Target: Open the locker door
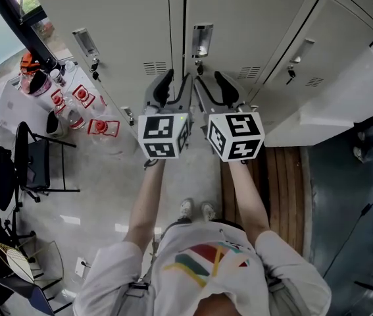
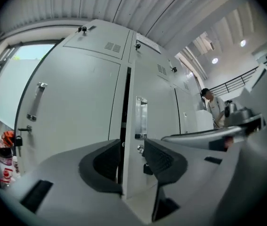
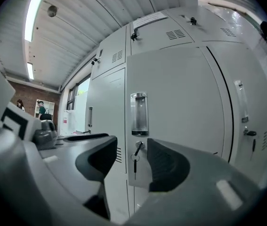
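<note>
Grey steel locker door (image 1: 229, 18) fills the head view's upper centre, left gripper (image 1: 175, 84) and right gripper (image 1: 214, 85) abreast before it. Left gripper view: jaws wide astride the door edge (image 2: 124, 102), unclamped; a pull could slip. Right gripper view: jaws wide, empty; closing might snag the key (image 3: 135, 150).

Pale grey locker door (image 1: 239, 18) (handle (image 1: 202, 40) silvery); black-and-white square markers on the left gripper (image 1: 176, 79) and right gripper (image 1: 209, 78); red-labelled bottles (image 1: 100, 127); brown slatted bench (image 1: 285, 176).

Staff locker area inside an industrial hall: row of tall pale-grey metal lockers (image 1: 120, 18), corrugated metal ceiling (image 3: 91, 18), wooden slatted bench (image 1: 285, 176) at right.
</note>
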